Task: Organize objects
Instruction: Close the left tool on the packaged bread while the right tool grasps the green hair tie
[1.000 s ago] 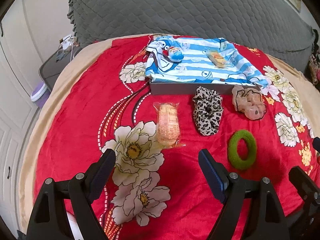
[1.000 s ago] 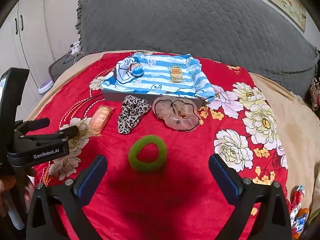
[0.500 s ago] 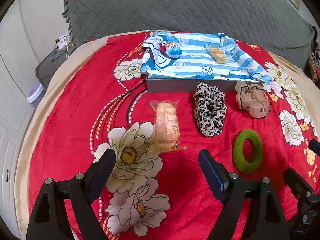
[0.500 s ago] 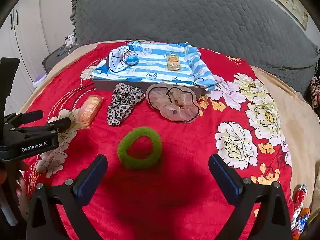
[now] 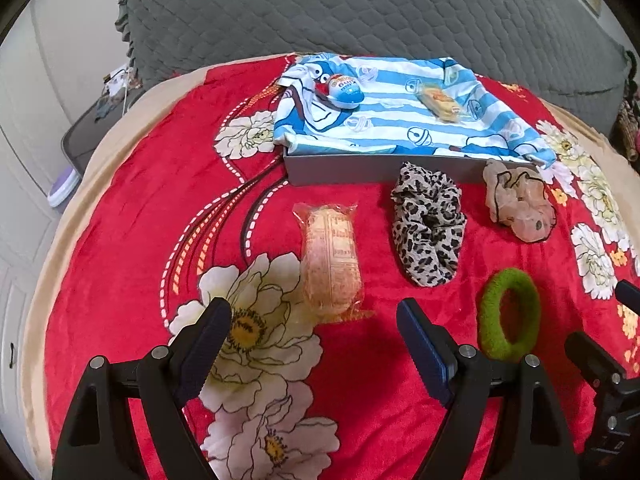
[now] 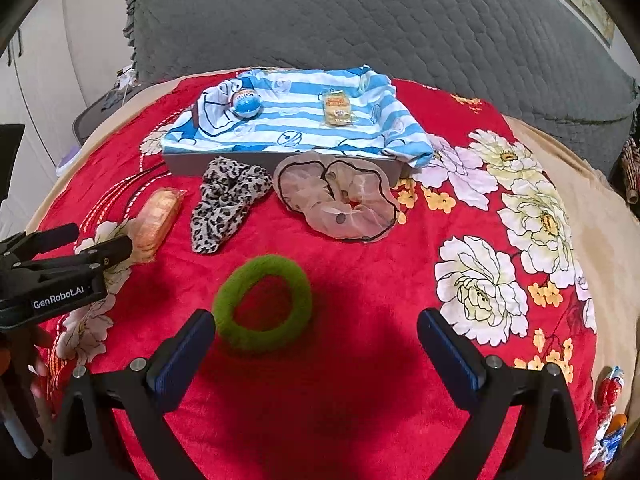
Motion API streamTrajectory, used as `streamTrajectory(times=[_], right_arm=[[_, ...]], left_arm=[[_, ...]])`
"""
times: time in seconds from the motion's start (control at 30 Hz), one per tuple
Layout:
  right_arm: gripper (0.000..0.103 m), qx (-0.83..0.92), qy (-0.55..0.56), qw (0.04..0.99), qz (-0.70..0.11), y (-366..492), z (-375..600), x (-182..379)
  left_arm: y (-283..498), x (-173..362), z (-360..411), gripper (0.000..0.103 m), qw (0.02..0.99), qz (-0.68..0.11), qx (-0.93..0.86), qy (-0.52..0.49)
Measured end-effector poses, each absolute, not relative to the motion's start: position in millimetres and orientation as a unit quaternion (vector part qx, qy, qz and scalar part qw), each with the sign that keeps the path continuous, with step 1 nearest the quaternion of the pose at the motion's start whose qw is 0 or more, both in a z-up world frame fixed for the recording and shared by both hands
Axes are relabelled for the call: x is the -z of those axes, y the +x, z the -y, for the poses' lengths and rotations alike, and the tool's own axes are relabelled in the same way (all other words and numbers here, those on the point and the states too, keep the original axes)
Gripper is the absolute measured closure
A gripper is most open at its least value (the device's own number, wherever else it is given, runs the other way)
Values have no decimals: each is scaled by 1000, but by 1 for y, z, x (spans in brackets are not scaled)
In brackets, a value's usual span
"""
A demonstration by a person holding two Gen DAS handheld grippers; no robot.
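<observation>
Looks like the reach-in step: left gripper (image 5: 312, 336) wide open, empty, over the wrapped snack (image 5: 331, 258). Right gripper (image 6: 316, 344) likewise gapes empty by the green hair tie (image 6: 262, 303); next they'd need to drop and close.

Both my wrist cameras tilt steeply down, close over the red floral plush blanket (image 5: 132, 216) — sharing the fuzzy green ring scrunchie (image 5: 509, 314) (image 6: 262, 303), with the left view set further left.
</observation>
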State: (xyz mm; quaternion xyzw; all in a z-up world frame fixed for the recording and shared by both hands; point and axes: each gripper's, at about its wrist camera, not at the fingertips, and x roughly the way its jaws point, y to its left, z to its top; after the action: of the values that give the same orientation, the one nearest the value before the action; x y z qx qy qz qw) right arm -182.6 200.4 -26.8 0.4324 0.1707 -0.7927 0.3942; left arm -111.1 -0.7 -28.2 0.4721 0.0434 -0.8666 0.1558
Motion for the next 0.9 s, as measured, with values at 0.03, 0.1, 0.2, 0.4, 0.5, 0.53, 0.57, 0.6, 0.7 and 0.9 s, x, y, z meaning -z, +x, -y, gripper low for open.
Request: streamTrajectory(times=[0.03, 0.1, 0.2, 0.4, 0.5, 0.53, 0.57, 0.6, 0.7, 0.9], right_arm=[[1, 793, 433, 393, -171, -184, -199, 28], [1, 792, 435, 392, -175, -186, -195, 32], [1, 789, 440, 390, -177, -190, -191, 39], [1, 785, 452, 382, -180, -198, -183, 50], [1, 784, 457, 378, -182, -203, -180, 56], [1, 784, 458, 377, -183, -204, -179, 57], [1, 784, 459, 375, -185, -205, -177, 59], [1, 783, 460, 374, -187, -206, -176, 60], [1, 782, 462, 372, -190, -208, -173, 64], [1, 781, 465, 372, -190, -211, -167, 68]], left_arm=[[-113, 30, 1, 17, 156, -44, 866, 473], [-117, 33, 3, 17, 159, -47, 865, 473], [-123, 40, 5, 17, 160, -47, 864, 476], [-133, 48, 10, 17, 165, -48, 859, 482], [-138, 51, 12, 17, 164, -49, 858, 484], [-140, 53, 12, 17, 165, -46, 858, 485], [-141, 54, 13, 17, 165, -46, 857, 486], [-142, 56, 14, 17, 165, -48, 857, 487], [-144, 61, 16, 17, 163, -53, 854, 490], [-152, 66, 20, 17, 165, -58, 854, 491]])
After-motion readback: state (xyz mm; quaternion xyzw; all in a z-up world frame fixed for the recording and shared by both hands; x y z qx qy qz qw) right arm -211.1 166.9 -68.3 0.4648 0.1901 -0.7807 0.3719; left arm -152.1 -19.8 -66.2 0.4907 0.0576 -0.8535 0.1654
